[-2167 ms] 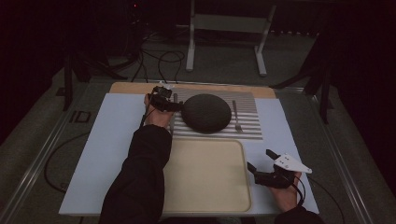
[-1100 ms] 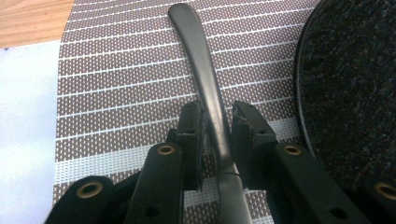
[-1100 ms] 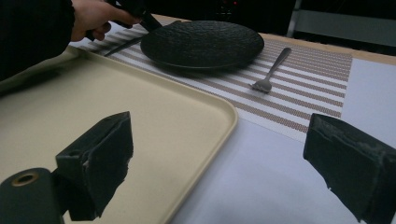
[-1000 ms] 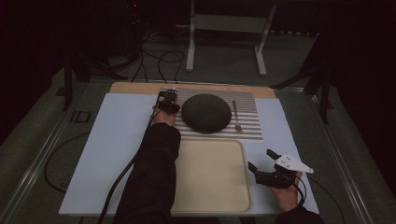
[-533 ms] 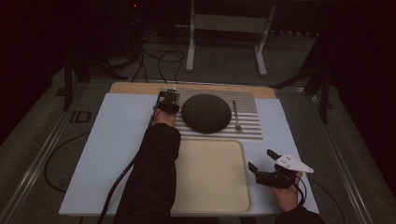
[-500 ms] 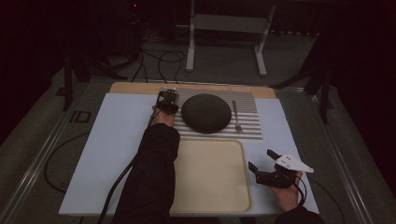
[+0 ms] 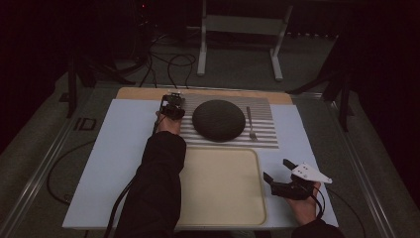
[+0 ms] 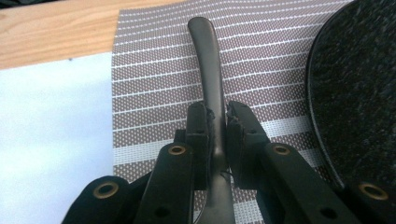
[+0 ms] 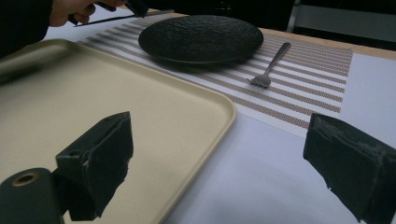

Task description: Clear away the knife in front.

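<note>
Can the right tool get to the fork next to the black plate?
Probably yes. The right tool is open and holds nothing, and only bare table and striped placemat lie between it and the fork.

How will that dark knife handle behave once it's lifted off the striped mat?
The knife looks like smooth metal, so it is probably stiff and may slip. The left gripper pinches it partway along the slim handle, so the free end might dip or swivel.
</note>
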A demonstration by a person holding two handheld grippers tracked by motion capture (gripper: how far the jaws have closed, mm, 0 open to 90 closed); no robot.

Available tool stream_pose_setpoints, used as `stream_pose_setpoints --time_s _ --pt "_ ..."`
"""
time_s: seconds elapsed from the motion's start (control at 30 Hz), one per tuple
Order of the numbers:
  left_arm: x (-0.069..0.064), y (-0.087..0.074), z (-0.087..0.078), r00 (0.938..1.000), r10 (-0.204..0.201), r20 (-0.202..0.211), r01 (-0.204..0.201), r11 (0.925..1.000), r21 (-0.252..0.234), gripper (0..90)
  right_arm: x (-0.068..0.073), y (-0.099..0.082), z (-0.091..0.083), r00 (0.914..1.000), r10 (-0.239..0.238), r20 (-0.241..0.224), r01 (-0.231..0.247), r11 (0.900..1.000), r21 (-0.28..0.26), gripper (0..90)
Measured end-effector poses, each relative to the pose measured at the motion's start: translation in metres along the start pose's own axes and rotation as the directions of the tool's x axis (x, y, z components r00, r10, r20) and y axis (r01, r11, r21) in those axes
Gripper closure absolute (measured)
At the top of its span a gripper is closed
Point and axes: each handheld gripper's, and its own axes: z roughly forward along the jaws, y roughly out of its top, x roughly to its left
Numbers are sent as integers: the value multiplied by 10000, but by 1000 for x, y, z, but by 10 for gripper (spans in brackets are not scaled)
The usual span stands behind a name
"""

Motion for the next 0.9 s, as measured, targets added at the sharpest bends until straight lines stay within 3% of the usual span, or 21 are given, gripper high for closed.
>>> stream_pose_setpoints --time_s 0.37,0.9 --pt "0 2 -14 9998 -123 158 126 9997 -185 805 0 0 0 10000 8 -8 -8 10000 -1 84" --pt "-3 -3 -53 9993 -73 361 101 9970 -773 804 1 0 0 10000 -18 -7 18 10000 11 84"
